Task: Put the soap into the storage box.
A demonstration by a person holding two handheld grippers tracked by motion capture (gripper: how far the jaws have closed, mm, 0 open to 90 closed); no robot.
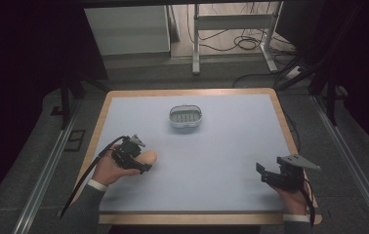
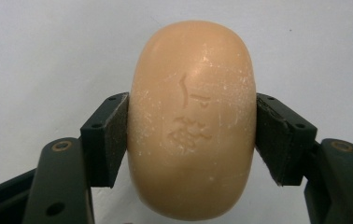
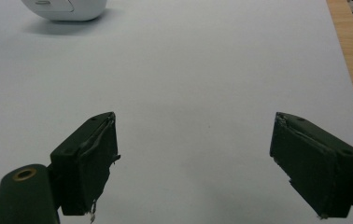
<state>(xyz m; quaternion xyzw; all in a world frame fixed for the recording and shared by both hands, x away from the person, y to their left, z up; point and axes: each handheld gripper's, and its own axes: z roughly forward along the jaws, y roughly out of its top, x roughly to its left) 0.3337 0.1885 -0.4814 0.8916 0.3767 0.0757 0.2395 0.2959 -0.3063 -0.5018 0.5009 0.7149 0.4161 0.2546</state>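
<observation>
Soap bar (image 2: 191,121) clamped across its width in left tool (image 2: 192,135), long axis along jaws, right tool (image 3: 193,163) apart.

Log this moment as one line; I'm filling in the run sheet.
left gripper: shut on soap bar | right gripper: open, nothing between | soap dish: far centre of table, holds nothing

Black two-jaw claws (image 1: 143,163), trailing cables, grey sleeves, white cuffs.
</observation>
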